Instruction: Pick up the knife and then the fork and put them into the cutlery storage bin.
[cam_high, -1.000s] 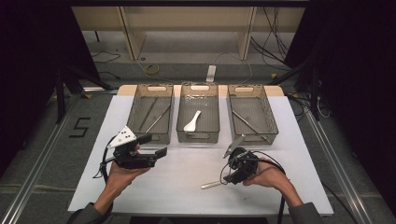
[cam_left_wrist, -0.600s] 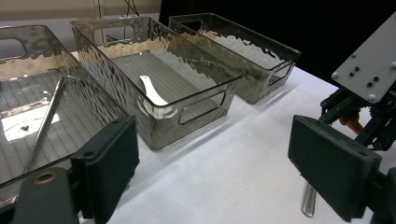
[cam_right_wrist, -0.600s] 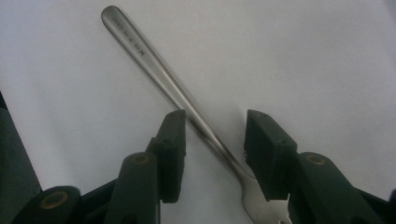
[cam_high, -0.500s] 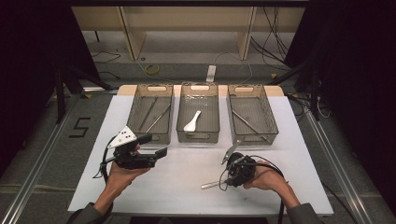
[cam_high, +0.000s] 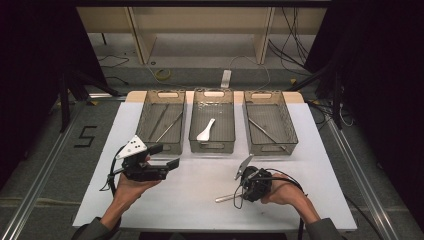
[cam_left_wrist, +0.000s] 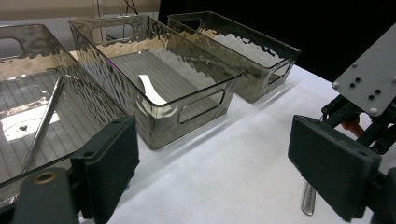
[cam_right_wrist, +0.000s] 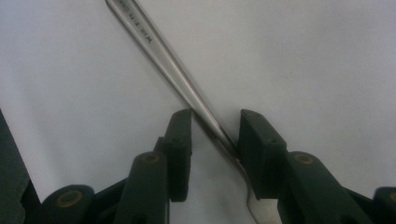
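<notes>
1. Slim silver metal utensil (cam_right_wrist: 173, 70) lay flat on white table (cam_high: 200, 195), near front edge, handle passing between right gripper (cam_right_wrist: 215, 135) jaws.
2. Jaws partly open, straddling handle, not clamped.
3. Left gripper (cam_left_wrist: 212, 163) wide open, empty, facing three clear plastic bins (cam_left_wrist: 187, 79).

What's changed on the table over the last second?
The right tool has dropped lower over the metal utensil, its jaws now straddling the handle with a gap still showing, not yet clamped. The left tool stayed open, hovering in place. The three bins and their contents are unchanged.
</notes>
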